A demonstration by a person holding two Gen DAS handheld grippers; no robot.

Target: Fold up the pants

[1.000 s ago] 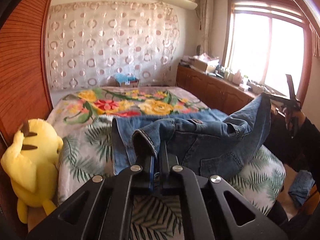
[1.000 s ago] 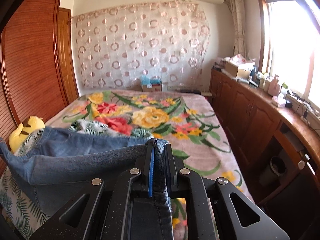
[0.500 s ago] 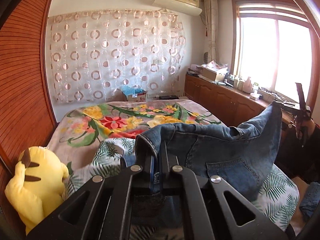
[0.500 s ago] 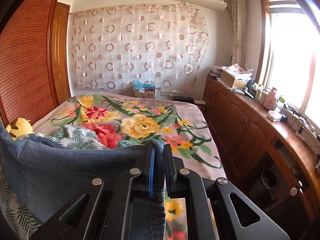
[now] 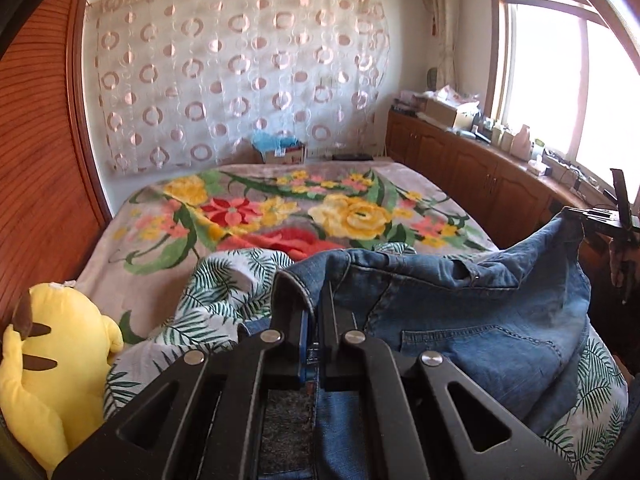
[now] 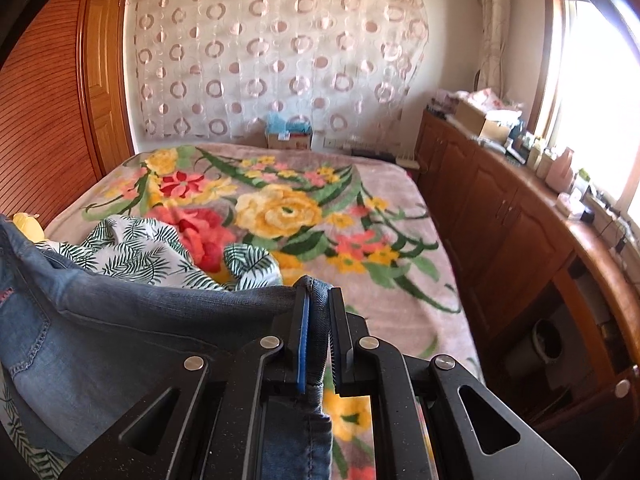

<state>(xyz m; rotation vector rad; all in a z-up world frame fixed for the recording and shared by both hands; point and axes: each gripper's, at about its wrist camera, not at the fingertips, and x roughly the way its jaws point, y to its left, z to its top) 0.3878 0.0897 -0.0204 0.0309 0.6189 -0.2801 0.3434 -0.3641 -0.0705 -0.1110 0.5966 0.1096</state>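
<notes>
Blue denim pants [image 5: 472,316] hang by the waistband, stretched between my two grippers above the near end of the bed. My left gripper [image 5: 316,308] is shut on one end of the waistband. My right gripper [image 6: 319,312] is shut on the other end; the denim [image 6: 120,336] runs left from it. In the left wrist view the right gripper [image 5: 612,224] shows at the far right, holding the raised corner. The legs drop out of sight below.
The bed carries a floral blanket [image 6: 280,208] and a crumpled leaf-print sheet [image 5: 224,292]. A yellow plush toy [image 5: 48,364] sits at the left by the wooden wardrobe [image 6: 48,120]. Wooden cabinets [image 6: 512,220] with clutter run along the right under the window.
Both grippers have lifted the pants off the bed and moved forward. The waistband hangs higher and more stretched between them; both grips stay shut.
</notes>
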